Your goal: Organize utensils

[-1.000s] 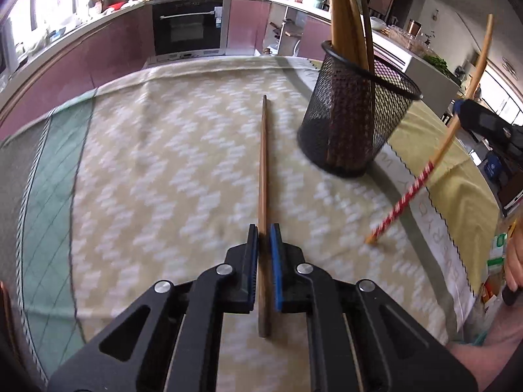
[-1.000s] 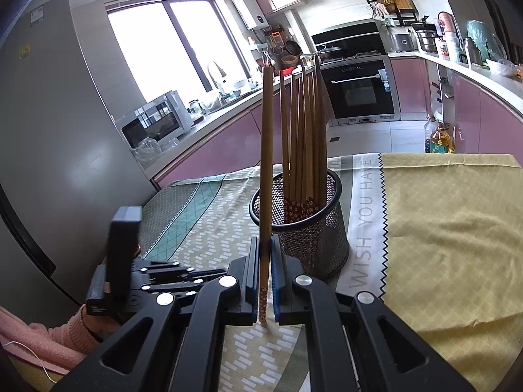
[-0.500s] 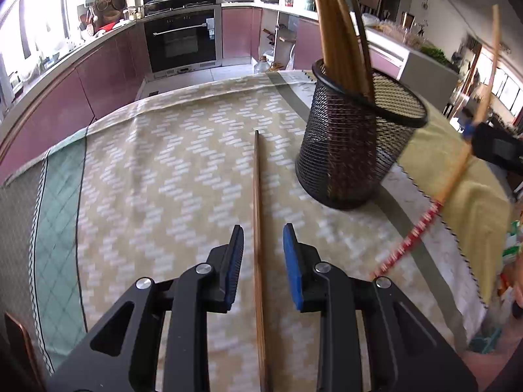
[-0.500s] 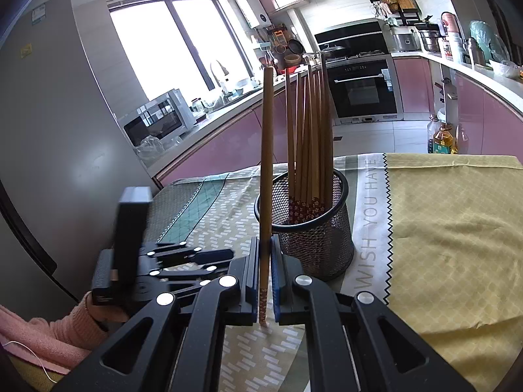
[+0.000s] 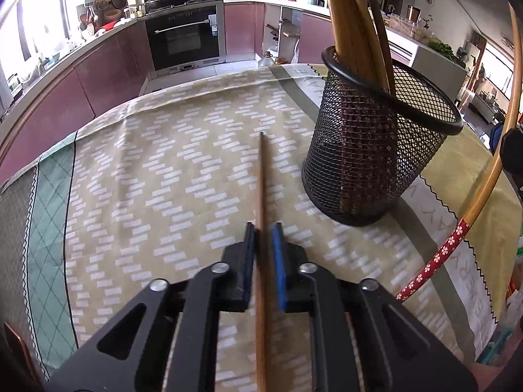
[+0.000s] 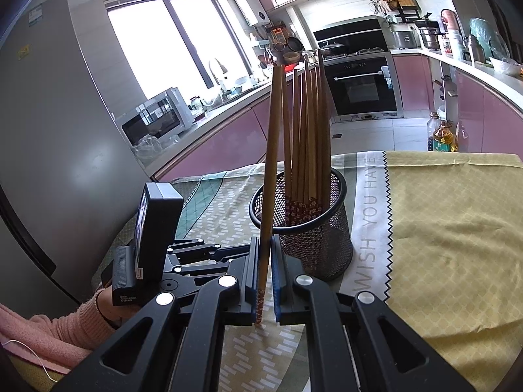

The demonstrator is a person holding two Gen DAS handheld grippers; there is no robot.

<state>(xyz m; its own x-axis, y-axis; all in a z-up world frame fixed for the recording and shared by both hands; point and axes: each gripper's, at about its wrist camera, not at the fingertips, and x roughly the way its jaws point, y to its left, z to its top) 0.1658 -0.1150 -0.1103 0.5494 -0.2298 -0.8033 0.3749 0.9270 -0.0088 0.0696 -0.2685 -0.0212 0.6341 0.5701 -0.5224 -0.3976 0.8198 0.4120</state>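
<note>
Two grippers each clamp one chopstick. The left gripper (image 5: 263, 245), jaws just closed, pinches a plain chopstick (image 5: 260, 176) lying on the tablecloth (image 5: 147, 170), tip toward twelve o'clock. The right gripper (image 6: 265, 271) holds a flower-patterned chopstick (image 6: 271, 163) nearly upright, decorated end down. The mesh holder (image 5: 369, 150) of chopsticks stands at two o'clock from the left gripper.

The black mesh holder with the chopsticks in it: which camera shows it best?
The right wrist view: the mesh holder stands whole, its chopsticks visible tip to base. The left wrist view shows the holder close but cuts the chopsticks off at the top.
</note>
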